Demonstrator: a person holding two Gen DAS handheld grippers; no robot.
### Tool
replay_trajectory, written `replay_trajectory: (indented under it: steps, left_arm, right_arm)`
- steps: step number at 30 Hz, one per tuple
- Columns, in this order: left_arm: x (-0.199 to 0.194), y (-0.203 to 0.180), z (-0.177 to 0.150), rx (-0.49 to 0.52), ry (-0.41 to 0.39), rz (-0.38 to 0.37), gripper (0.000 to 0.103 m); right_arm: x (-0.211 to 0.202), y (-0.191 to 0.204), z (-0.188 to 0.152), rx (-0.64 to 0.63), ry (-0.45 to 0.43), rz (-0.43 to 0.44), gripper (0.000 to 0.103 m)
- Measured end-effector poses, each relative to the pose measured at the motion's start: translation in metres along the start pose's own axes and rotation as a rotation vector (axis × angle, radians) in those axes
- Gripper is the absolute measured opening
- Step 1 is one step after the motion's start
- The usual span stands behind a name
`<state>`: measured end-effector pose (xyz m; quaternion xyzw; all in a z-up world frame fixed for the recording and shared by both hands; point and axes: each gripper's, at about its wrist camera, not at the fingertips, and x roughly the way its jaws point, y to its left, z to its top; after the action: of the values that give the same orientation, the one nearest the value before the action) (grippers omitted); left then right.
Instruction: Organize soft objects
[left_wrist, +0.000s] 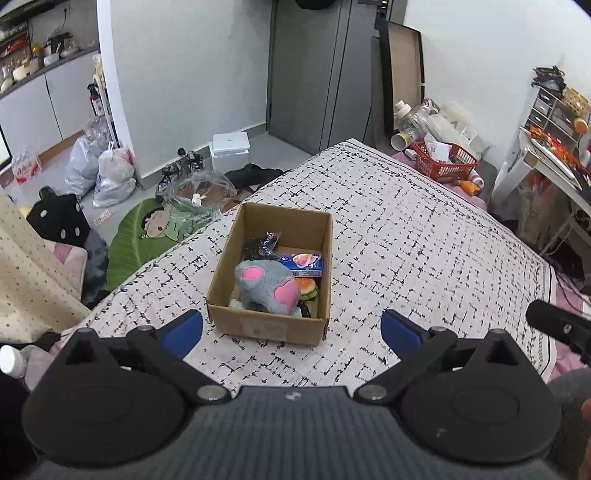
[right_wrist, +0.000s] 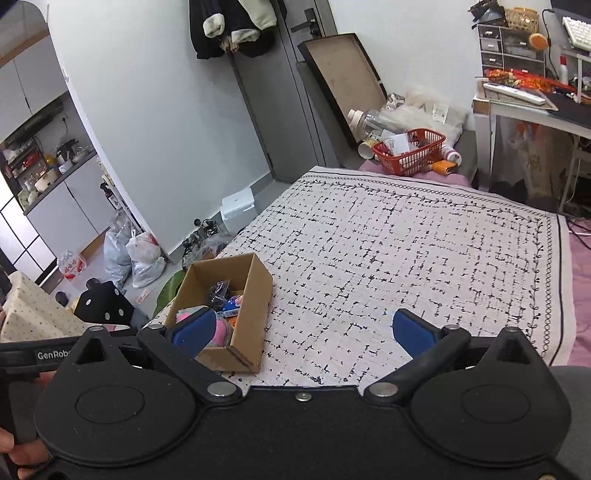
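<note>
Left gripper (left_wrist: 291, 328) jaws spread wide, nothing held; right gripper (right_wrist: 303, 332) jaws likewise apart, empty; grey plush (left_wrist: 267, 286) seen lying in cardboard box (left_wrist: 266, 326) on quilt (left_wrist: 424, 240), near-left; quilt appears cleared; grippers best kept raised, box walls not to be knocked.

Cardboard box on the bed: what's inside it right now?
The cardboard box holds a grey plush with pink patches on top, a black crinkly bag, a blue carton and a burger toy. Whatever lies under the plush is hidden.
</note>
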<state>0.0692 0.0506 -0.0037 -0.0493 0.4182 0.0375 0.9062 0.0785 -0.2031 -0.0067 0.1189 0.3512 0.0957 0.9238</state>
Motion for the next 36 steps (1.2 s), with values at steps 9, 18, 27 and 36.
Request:
replay_trajectory:
  steps: [9,18,27,36]
  left_arm:
    - [-0.024,-0.001,-0.017,0.029,-0.020,0.010,0.102]
    - [-0.044,0.006,-0.027,0.045,-0.055,0.021,0.102]
    - [-0.056,0.011,-0.035,0.026,-0.069,0.015,0.102]
    - [-0.068,0.009,-0.038,0.039,-0.092,0.021,0.102]
  right_arm:
    - [-0.018,0.012,-0.014,-0.064,-0.013,-0.013,0.103]
    - [-0.026,0.011,-0.028,-0.066,-0.011,-0.046,0.103]
    - [-0.038,0.019,-0.031,-0.099,-0.029,-0.049,0.103]
    - [-0.046,0.024,-0.032,-0.123,-0.049,-0.038,0.103]
